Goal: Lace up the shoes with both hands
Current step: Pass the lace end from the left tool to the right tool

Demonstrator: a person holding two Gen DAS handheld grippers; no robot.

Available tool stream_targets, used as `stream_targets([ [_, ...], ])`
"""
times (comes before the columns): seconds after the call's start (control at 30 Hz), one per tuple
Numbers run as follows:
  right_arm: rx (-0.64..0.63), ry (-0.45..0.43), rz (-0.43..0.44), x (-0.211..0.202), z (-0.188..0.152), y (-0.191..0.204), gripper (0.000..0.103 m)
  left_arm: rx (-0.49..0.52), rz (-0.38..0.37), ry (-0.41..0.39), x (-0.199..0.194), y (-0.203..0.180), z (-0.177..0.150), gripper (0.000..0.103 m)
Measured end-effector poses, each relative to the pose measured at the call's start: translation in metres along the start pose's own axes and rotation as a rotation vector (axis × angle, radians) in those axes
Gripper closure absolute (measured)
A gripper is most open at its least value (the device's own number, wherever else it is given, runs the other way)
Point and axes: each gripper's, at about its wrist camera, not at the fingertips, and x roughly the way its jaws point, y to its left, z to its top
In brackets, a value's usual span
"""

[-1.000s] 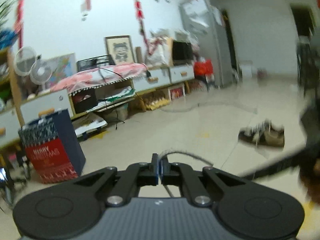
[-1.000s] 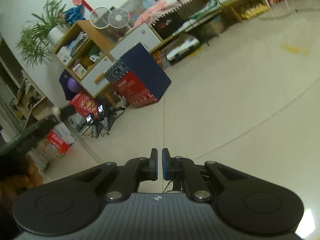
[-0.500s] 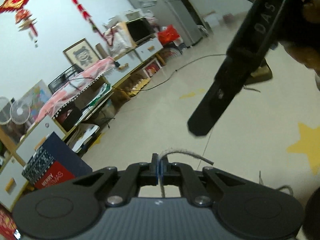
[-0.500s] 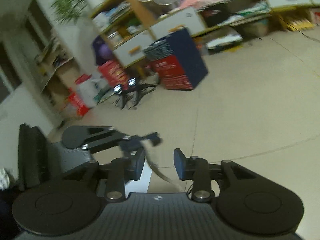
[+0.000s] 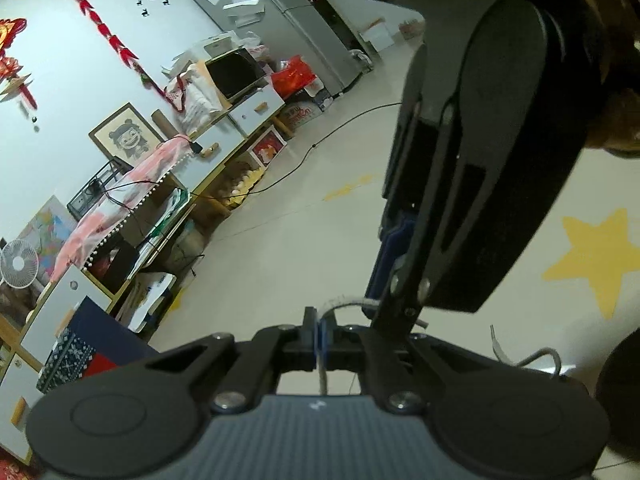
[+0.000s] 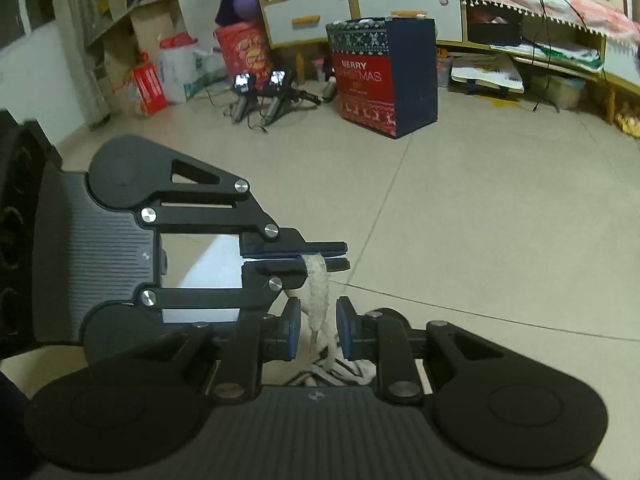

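Right tool (image 6: pixel 318 330), low in the frame, has its jaws closing around the pale lace (image 6: pixel 318 288) hanging between them, pads not yet pressing. Just beyond, at mid-frame, the left tool (image 6: pixel 334 257) is clamped tight on that lace. Only a lace handover shows; the shoe is mostly hidden, so lacing looks unfinished.

Frayed woven cloth shoelace (image 6: pixel 318 280); matt black plastic tool (image 6: pixel 316 330); glossy tiled floor (image 6: pixel 500 240).
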Motion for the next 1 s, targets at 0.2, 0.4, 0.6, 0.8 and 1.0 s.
stream_targets([
  [0.2,-0.048,0.032,-0.103,0.004,-0.007,0.007,0.084,0.032,-0.002,0.028,0.003,-0.009,0.002,0.101],
  [0.4,-0.032,0.025,-0.110,0.008,-0.015,0.007,0.100,0.015,-0.014,0.057,0.006,-0.013,0.004,0.100],
  [0.6,0.120,-0.064,-0.152,0.000,-0.031,-0.013,0.100,-0.033,0.000,0.049,0.000,-0.008,-0.002,0.056],
  [0.8,0.449,-0.148,-0.110,0.006,-0.077,-0.062,0.100,-0.191,-0.092,0.110,-0.009,-0.002,-0.028,0.057],
  [1.0,0.773,-0.295,-0.085,-0.010,-0.115,-0.095,0.100,-0.200,-0.230,0.139,0.002,-0.026,-0.035,0.057],
])
